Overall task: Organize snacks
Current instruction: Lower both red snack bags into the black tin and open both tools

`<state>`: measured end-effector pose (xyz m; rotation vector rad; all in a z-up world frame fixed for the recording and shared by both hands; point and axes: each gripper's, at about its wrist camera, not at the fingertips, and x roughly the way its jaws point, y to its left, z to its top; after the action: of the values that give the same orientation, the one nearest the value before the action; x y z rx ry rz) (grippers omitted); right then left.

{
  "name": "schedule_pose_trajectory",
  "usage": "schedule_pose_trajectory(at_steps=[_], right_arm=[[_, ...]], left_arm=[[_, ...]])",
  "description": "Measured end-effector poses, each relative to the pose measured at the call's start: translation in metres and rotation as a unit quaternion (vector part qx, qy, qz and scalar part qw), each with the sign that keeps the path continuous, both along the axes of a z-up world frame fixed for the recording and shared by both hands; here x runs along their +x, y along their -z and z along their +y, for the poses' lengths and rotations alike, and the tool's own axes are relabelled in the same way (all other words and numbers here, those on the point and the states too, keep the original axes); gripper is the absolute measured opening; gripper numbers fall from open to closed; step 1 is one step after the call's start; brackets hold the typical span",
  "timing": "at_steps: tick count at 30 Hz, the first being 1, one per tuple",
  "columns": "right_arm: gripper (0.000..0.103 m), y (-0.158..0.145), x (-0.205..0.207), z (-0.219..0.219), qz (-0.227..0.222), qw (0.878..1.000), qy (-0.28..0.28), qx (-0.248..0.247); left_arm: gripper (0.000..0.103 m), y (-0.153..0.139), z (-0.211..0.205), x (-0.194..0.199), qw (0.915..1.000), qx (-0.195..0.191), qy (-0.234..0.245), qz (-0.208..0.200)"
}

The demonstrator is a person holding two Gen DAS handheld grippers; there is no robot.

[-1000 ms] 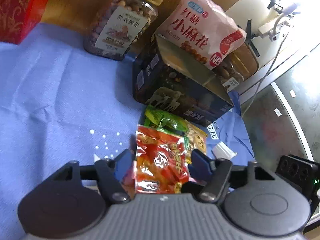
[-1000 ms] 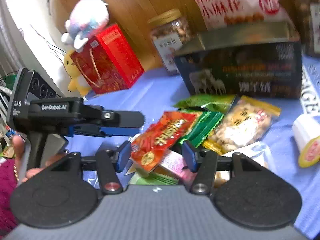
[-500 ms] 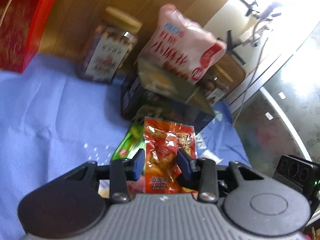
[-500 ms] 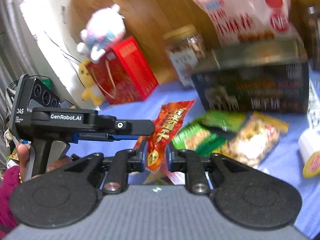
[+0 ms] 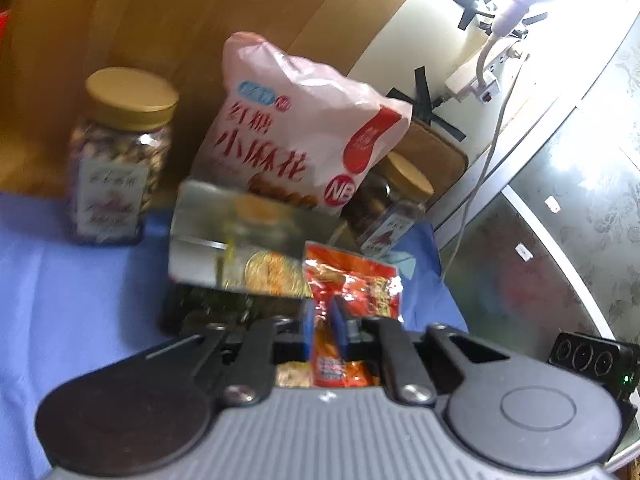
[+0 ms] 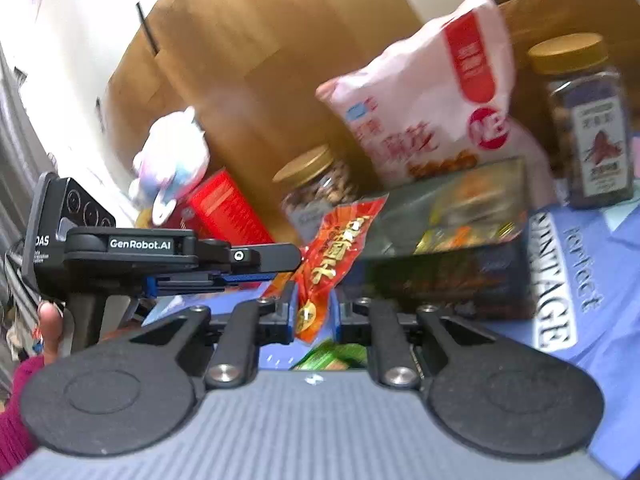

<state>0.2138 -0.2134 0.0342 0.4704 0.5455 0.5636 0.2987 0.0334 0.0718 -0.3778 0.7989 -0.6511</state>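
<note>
A big brown cardboard wall [image 5: 168,28] stands at the back. In front of it a blue cloth [image 5: 60,288] covers the table. On the cloth sits a dark box [image 6: 460,256] with a shiny top. A big pink bag [image 5: 296,136] leans on the back of the box. A jar [image 5: 120,160] with a gold lid stands to the left of the box, and a second jar [image 6: 588,128] with a gold lid stands to the right of the bag. Far to the left there is a red box [image 6: 228,208], and a soft toy [image 6: 172,160] sits on top of it.

A person holds a claw in each hand. A thumb and a dark red sleeve [image 6: 16,400] show under the left claw in the right view.

The left claw [image 5: 322,320] is pressed tight on a red packet [image 5: 352,284]. Its jaws have just been closing. The packet is up off the cloth, in front of the dark box.

The right claw [image 6: 312,312] is pinching a red packet [image 6: 332,248] near its bottom end. Its jaws have just been closing too. That packet sticks up and leans to the right, in front of the dark box. The left claw reaches in from the left and touches it as well. I cannot tell for sure if both claws hold the same packet.

A green packet [image 6: 332,356] lies low on the cloth under the right claw
</note>
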Motion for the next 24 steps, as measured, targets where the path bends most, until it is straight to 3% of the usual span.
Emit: schedule_pose_trajectory(at_steps=[11, 19, 24], right_arm=[[0.016, -0.001, 0.028, -0.029, 0.002, 0.998, 0.017, 0.053], [0.016, 0.01, 0.057, -0.023, 0.021, 0.999, 0.015, 0.033], [0.016, 0.022, 0.081, -0.013, 0.04, 0.999, 0.013, -0.005]], left_arm=[[0.003, -0.007, -0.02, 0.029, 0.9998, -0.02, -0.001, -0.001], [0.003, 0.002, -0.027, 0.053, 0.9996, 0.02, -0.018, 0.0], [0.003, 0.019, -0.031, 0.075, 0.9979, 0.052, -0.035, 0.013]])
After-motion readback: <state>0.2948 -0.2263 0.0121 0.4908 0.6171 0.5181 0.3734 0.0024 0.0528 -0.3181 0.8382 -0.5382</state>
